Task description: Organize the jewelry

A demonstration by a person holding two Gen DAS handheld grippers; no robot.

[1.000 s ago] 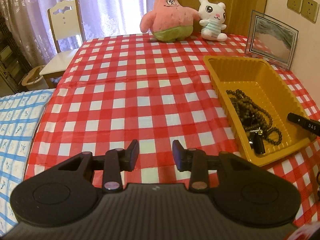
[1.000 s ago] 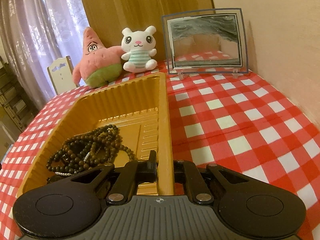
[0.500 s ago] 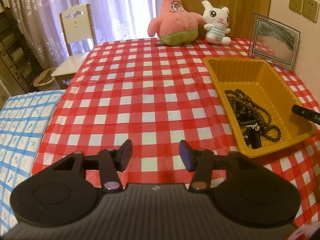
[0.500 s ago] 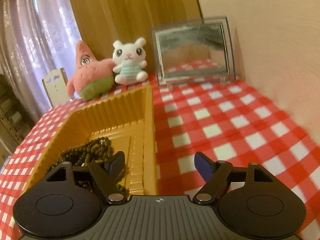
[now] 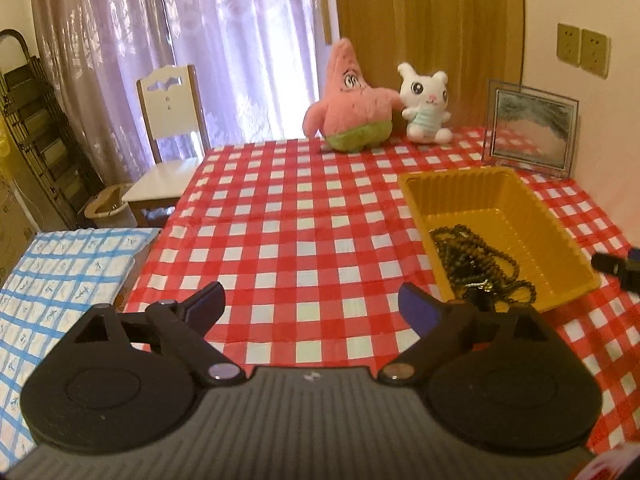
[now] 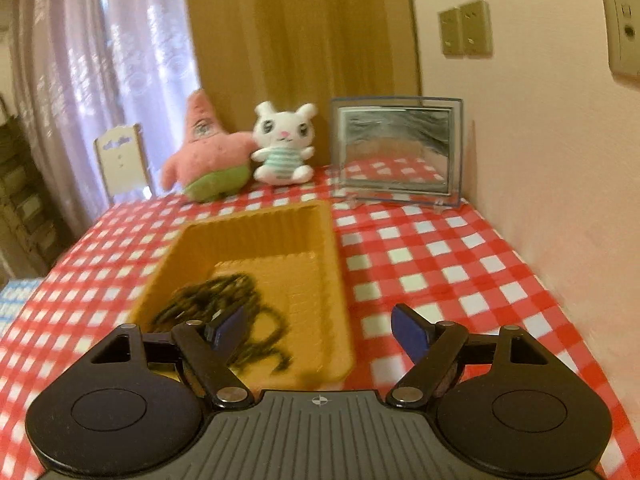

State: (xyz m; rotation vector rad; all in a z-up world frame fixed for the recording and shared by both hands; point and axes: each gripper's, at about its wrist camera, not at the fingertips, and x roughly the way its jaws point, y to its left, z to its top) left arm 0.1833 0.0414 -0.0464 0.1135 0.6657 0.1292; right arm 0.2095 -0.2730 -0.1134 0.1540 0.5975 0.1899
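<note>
The left gripper (image 5: pixel 311 301) is hovering over bare checked cloth (image 5: pixel 280 220), its jaws opening wide with nothing between them. The right gripper (image 6: pixel 318 330) is also standing spread and empty, grasping nothing; its left finger (image 6: pixel 226 326) is hanging over the near end of the tray (image 6: pixel 334 272), its right finger over cloth.

The beads (image 5: pixel 476 264) are lying in a loose dark heap inside the tray (image 5: pixel 532 208), ahead and to the right of the left gripper, and just beyond and below the right gripper's left finger. In the right view they are blurring, so single strands cannot be told apart. No other jewelry is showing on the cloth in either view, so the job is looking close to done.

What could go wrong from here:

- The right gripper is sitting nearest the tray. Its left finger, dipping or swinging sideways, could be catching a loop of beads and dragging the heap over the low near wall.
- The tray is looking like thin, light plastic on a slick cloth. A nudge from either finger on the rim could be sliding or tipping it, spilling the strands.
- The right gripper's tip (image 5: pixel 612 266) is showing at the right edge of the left view, beside the tray's near corner. With both tools working around that end, they could be knocking together.
- The mirror (image 6: pixel 396 148) is standing upright beyond the tray; a long forward reach could be toppling it.
</note>
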